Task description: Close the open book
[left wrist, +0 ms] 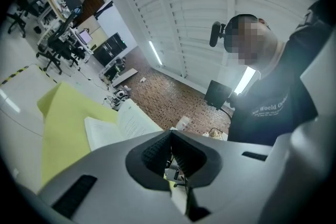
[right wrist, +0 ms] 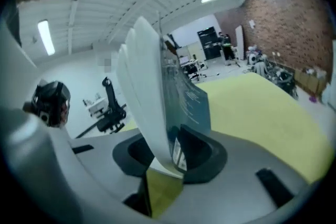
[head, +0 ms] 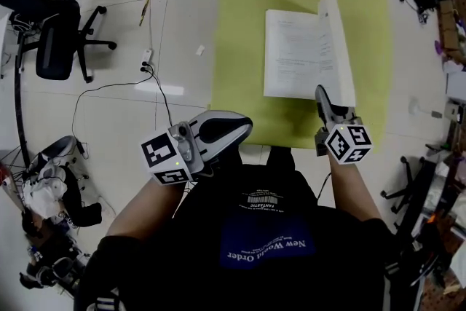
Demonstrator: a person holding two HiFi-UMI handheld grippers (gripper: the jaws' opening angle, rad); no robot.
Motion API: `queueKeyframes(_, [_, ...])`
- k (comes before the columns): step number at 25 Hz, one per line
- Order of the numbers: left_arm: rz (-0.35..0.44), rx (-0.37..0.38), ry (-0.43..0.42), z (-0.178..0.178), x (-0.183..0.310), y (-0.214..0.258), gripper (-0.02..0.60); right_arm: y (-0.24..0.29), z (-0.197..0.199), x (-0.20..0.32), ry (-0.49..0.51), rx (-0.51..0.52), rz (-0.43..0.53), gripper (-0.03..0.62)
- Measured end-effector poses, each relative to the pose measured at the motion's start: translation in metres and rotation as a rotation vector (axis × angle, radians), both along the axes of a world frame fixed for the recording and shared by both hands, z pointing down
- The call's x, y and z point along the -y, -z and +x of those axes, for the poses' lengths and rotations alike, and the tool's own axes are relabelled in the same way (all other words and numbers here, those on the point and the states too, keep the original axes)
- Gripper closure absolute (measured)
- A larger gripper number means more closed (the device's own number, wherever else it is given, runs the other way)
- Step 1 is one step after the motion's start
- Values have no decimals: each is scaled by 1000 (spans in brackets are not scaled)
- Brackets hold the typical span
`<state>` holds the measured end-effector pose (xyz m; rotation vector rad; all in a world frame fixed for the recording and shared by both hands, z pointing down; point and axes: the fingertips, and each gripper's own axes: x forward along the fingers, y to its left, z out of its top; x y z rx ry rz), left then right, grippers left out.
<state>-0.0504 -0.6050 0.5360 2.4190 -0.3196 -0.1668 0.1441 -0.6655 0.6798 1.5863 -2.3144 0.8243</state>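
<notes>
Your R gripper (head: 322, 97) pinches the book (head: 298, 47) by its raised right half, near corner. Spine runs away from you, left half lies flat on yellow mat (head: 240, 25). Fold goes leftward. L gripper (head: 237, 126) has jaws pressed together, empty, farther off.

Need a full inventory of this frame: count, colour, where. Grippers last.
book: one, white pages, open on the mat, right half raised upright
mat: one, yellow-green, under the book
office chair: one, black, floor at far left
power strip: one, white, floor left of the mat, cables attached
left gripper: one, grey, fingers together, empty, near the person's torso
right gripper: one, grey, fingers closed on the book's raised half
</notes>
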Motion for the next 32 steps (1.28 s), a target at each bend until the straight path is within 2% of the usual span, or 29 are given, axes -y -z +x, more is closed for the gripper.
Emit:
queueKeyframes(1, [-1,-1,8,-7,-1,-1,575,-8,-18,-3,90,-100,-19,497])
queueKeyframes(2, [-2,-4,15,-15,-2,-3,575,-19,-40,-8,207,-218,-46,463])
queueKeyframes(4, [-3,-12,31,-35,-5,-8,575,-48,-85,-23,470,-471,-104,322])
queueKeyframes(5, [-6,-16,38,-44,-5,-10,575,-58,-100,-29,567,-575,-124,293])
queueKeyframes(6, [-10,-20,46,-51,-5,-11,575,-64,-109,-31,619,-639,-136,272])
queueKeyframes(7, [-17,-25,55,-56,-5,-12,575,-64,-112,-30,631,-657,-145,272])
queueKeyframes(11, [-37,-43,71,-73,0,-9,575,-55,-118,-22,586,-557,-169,272])
queueKeyframes(15, [-21,-51,87,-80,3,-5,575,-58,-118,-18,596,-539,-204,272])
queueKeyframes(20, [-13,-48,105,-86,1,14,575,-44,-126,-27,617,-402,-266,272])
queueKeyframes(24, [39,-41,105,-85,13,32,575,6,-137,-11,576,-256,-131,272])
queueKeyframes(30, [117,-10,131,-68,25,71,575,135,-115,14,493,50,97,273])
queueKeyframes(31, [132,-8,138,-66,28,81,575,158,-109,16,482,80,141,281])
queueKeyframes(32, [148,-6,146,-64,31,90,575,181,-102,17,468,103,186,318])
